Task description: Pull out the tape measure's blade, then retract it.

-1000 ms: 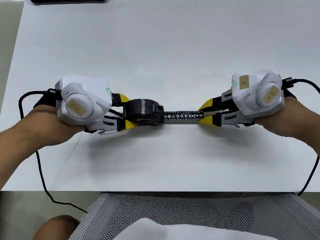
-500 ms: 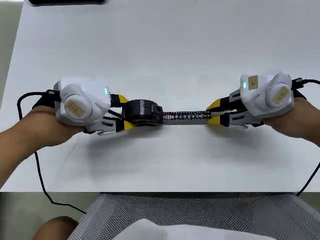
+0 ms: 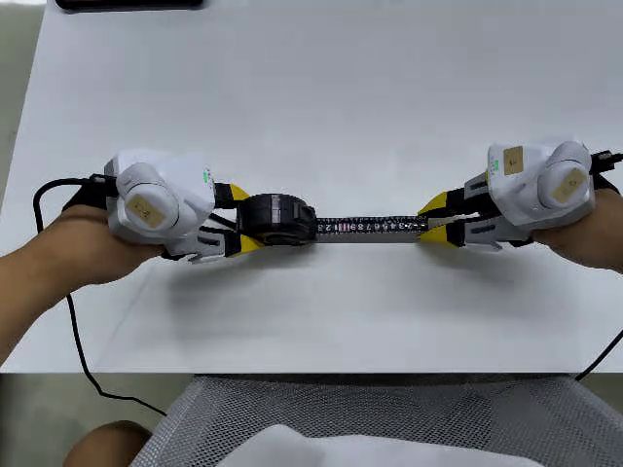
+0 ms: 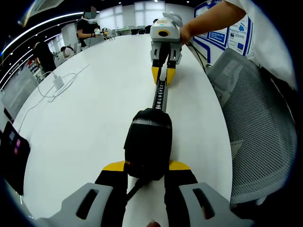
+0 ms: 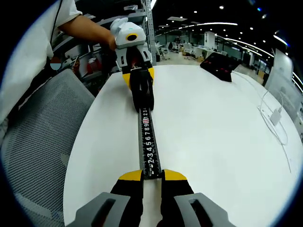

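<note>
A black tape measure case [image 3: 278, 218] lies on the white table [image 3: 321, 88], and my left gripper [image 3: 239, 216] is shut on it. In the left gripper view the case [image 4: 148, 143] sits between the yellow-tipped jaws. Its dark numbered blade [image 3: 370, 227] runs out to the right across the table. My right gripper [image 3: 437, 220] is shut on the blade's end. The right gripper view looks back along the blade [image 5: 147, 144] to the case [image 5: 141, 91], with the left gripper [image 5: 138, 72] behind it. The right gripper [image 4: 163, 75] sits at the blade's far end in the left gripper view.
A grey mesh chair [image 3: 389, 428] sits against the table's near edge. A dark object [image 3: 131, 3] lies at the table's far edge. A white adapter with a cable [image 4: 57, 82] rests far out on the table. Black cables [image 3: 73, 321] trail from both grippers.
My right gripper has moved to the right, drawing more of the blade out of the case. The left gripper and the case have stayed in place.
</note>
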